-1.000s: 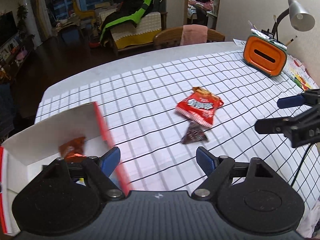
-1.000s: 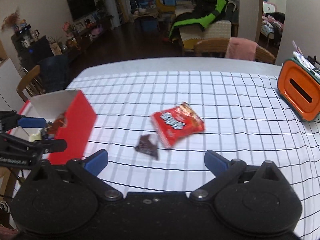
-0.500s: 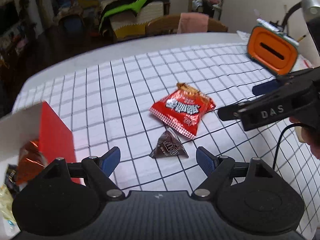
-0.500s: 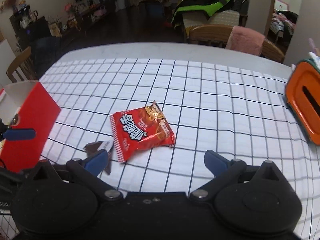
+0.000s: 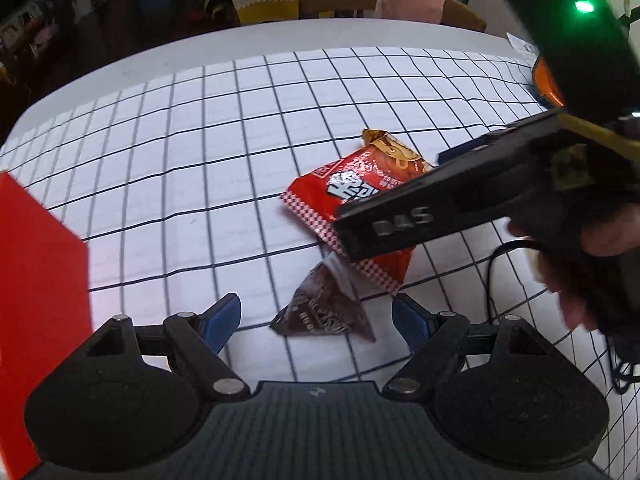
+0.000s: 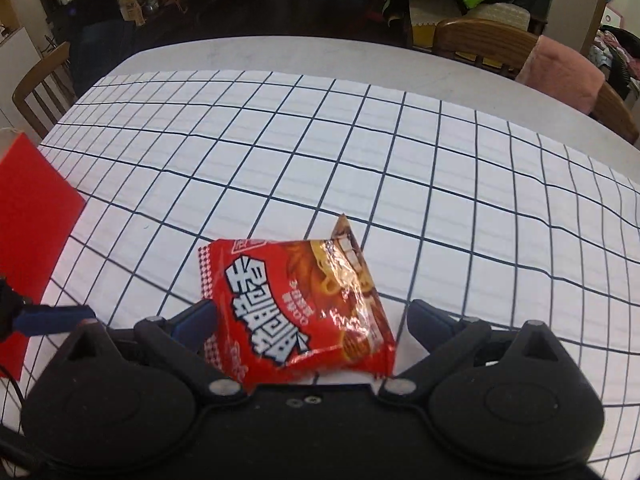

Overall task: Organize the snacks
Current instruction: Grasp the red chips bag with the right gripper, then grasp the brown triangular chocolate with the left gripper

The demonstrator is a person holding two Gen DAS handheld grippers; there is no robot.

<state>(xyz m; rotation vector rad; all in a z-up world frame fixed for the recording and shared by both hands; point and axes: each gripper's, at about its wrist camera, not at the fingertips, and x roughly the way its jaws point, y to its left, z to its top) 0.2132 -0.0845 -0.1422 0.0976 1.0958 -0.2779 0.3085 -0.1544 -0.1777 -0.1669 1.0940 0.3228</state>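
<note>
Over the red snack packet [image 6: 298,312], the right gripper [image 6: 310,318] tilts down, jaws apart.

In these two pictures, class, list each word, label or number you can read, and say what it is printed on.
"DAS": raised letters on the side of the right gripper, a little blurred.
Large white characters on the red snack packet: not Latin script; smaller print too blurred.
Print on the dark triangular packet: too blurred.
Nothing else is legible.
</note>
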